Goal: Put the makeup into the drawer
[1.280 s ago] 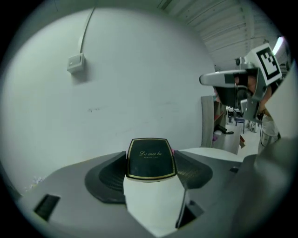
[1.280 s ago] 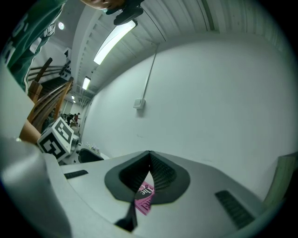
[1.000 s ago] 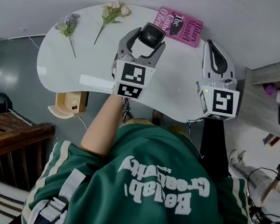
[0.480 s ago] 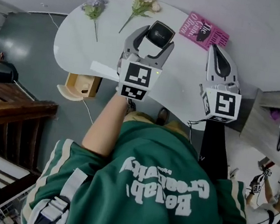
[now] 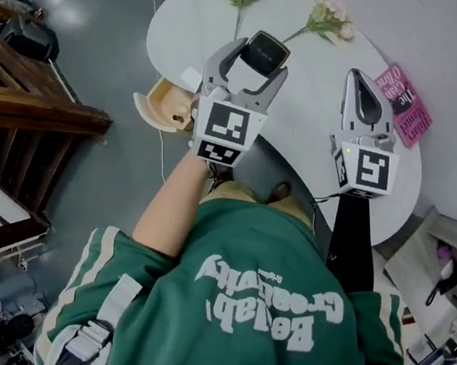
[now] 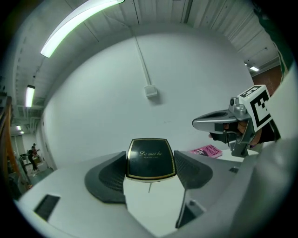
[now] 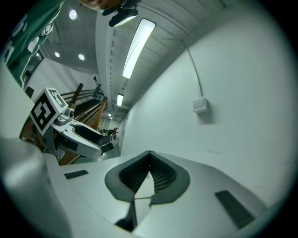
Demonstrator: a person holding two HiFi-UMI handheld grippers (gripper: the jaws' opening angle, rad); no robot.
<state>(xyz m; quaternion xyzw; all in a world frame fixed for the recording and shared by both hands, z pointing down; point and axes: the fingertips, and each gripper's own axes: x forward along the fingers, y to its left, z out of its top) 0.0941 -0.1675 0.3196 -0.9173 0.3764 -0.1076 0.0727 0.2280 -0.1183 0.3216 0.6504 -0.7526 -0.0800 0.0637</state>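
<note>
White glossy rounded desk [image 5: 308,96] lay under both sets of fingers. Light wooden drawer [image 5: 162,102], open, sat left of the left fingers. Left gripper [image 5: 256,58] had its fingers clamped on the makeup. Right gripper [image 5: 358,78] had its ribbed dark fingers pressed together, empty. Pink book [image 5: 404,105] lay flat right of the right fingers. Makeup compact [image 6: 151,158]: black, squarish, gold-rimmed, smooth lid, between the left fingers above the desk.

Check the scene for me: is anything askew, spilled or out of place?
Nothing stands out. The compact sits square in the left tongs, the right tongs are shut and empty, and the drawer stands open at the table edge.
</note>
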